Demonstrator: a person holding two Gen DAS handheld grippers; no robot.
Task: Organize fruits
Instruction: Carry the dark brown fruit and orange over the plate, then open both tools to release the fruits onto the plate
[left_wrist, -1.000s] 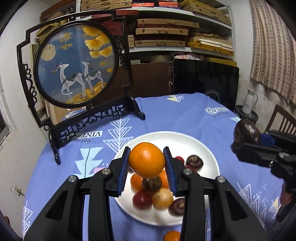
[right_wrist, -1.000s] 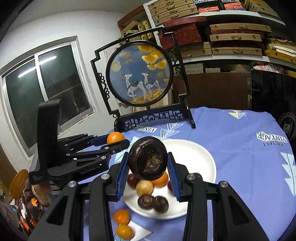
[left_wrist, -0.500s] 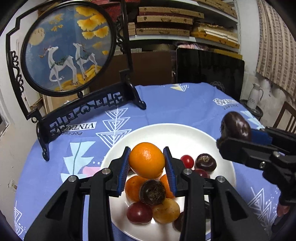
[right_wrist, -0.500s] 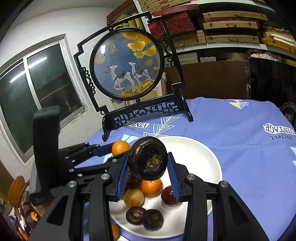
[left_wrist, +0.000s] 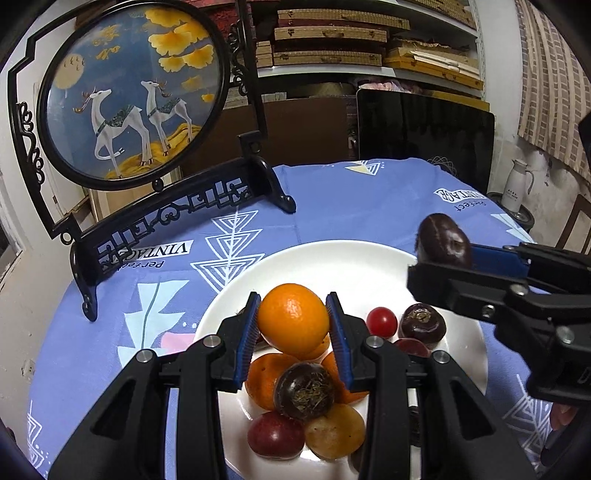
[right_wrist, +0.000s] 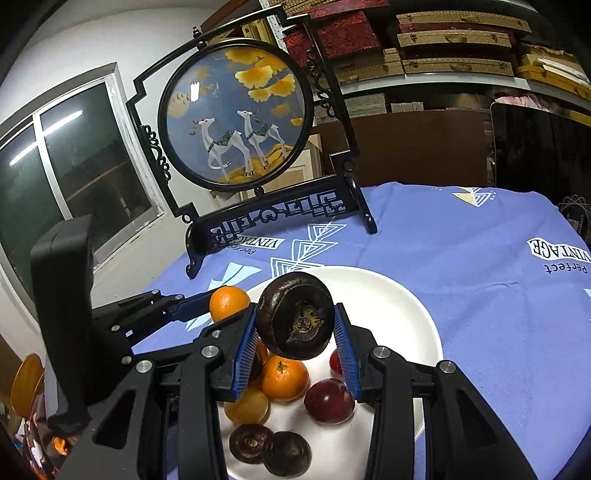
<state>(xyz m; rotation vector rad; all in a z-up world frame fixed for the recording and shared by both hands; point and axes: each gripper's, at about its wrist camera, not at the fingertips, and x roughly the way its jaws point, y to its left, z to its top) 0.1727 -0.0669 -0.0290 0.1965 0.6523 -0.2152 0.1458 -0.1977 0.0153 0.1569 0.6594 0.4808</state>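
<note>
A white plate (left_wrist: 332, 266) on the blue tablecloth holds several small fruits: oranges, dark chestnut-like fruits, red and yellow plums. My left gripper (left_wrist: 291, 319) is shut on an orange (left_wrist: 292, 317) and holds it above the near left part of the plate. My right gripper (right_wrist: 295, 332) is shut on a dark brown fruit (right_wrist: 295, 315) above the plate (right_wrist: 399, 310). That dark fruit also shows in the left wrist view (left_wrist: 443, 240), over the plate's right rim. The orange shows in the right wrist view (right_wrist: 229, 302) at the plate's left edge.
A black ornamental stand with a round deer picture (left_wrist: 133, 92) rises at the back left of the table. A dark screen (left_wrist: 424, 133) and shelves with wooden boxes (left_wrist: 332, 37) lie behind. A white jug (left_wrist: 517, 188) stands beyond the table's right edge.
Both grippers have moved forward and lower over the plate, each still holding its fruit. The plate and its pile now look closer and larger.
</note>
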